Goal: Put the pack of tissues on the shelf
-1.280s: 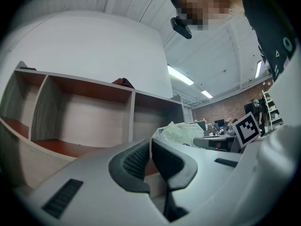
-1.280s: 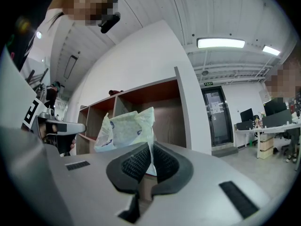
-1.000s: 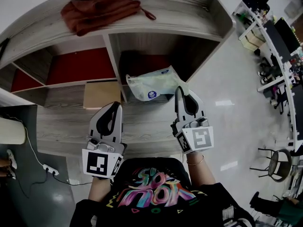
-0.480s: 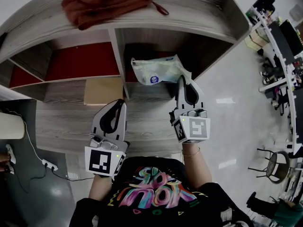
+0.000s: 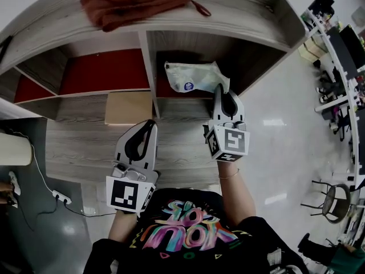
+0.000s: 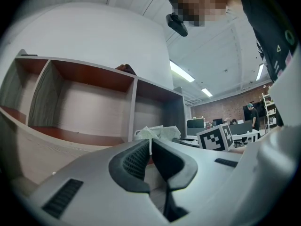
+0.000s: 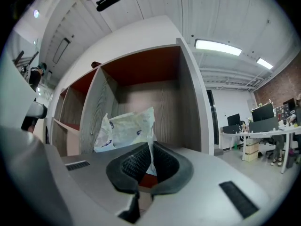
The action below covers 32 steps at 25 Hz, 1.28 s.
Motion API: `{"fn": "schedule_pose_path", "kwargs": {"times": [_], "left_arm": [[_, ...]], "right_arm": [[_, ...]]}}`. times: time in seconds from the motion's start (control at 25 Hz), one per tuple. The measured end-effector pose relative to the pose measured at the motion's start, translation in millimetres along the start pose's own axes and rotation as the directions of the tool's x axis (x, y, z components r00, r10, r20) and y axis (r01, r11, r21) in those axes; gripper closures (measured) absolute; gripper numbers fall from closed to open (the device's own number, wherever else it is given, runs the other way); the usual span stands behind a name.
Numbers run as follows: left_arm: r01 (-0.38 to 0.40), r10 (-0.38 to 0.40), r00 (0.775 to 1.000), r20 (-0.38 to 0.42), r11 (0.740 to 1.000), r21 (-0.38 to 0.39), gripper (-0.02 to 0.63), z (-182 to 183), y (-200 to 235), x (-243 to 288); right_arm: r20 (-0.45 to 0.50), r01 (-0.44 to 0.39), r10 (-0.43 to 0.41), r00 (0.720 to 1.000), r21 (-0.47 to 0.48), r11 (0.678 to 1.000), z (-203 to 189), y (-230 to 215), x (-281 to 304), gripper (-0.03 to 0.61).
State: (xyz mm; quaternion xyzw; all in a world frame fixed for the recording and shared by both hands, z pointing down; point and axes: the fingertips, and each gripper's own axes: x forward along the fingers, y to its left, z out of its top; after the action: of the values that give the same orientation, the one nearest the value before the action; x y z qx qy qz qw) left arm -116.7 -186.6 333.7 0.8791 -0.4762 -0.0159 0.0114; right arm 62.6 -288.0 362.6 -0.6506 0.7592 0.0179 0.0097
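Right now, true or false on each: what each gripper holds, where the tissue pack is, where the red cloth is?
1. The right gripper is clamped on an edge of the pale plastic pack of tissues. True.
2. The left gripper also grips the pack. False: its jaws are together with nothing between them, and it is well apart from the pack.
3. The crumpled dark red cloth lies inside a compartment of the grey wooden shelf unit. False: it lies on the unit's top board.
4. The pack is held at the mouth of the compartment on the right in the head view. True.
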Motion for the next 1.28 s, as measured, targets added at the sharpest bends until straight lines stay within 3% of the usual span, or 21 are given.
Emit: {"fn": "schedule_pose_path", "kwargs": {"times": [0.4,0.76,1.28], "left_arm": [[-0.013,0.013,1.0,-0.005,1.0,-0.001,0.58,-2.5,1.7,-5.9],[-0.024,0.024,1.0,-0.001,1.0,0.001,0.58,-1.9,2.1,-10.2],[-0.033,0.032,0.999,0.021,0.999,0.006,0.58,4.8,-2.6,-17.9]], "right_arm": [[-0.065,0.022,-0.022,0.998,-0.01,1.0,-17.0,5.4,11.8,0.562],[-0.119,-0.017,0.018,0.993,0.013,1.0,-23.7,13.0,15.3,0.558],[-0.196,-0.088,0.095,0.976,0.043,0.995,-34.1,25.4,20.5,0.461]]}}
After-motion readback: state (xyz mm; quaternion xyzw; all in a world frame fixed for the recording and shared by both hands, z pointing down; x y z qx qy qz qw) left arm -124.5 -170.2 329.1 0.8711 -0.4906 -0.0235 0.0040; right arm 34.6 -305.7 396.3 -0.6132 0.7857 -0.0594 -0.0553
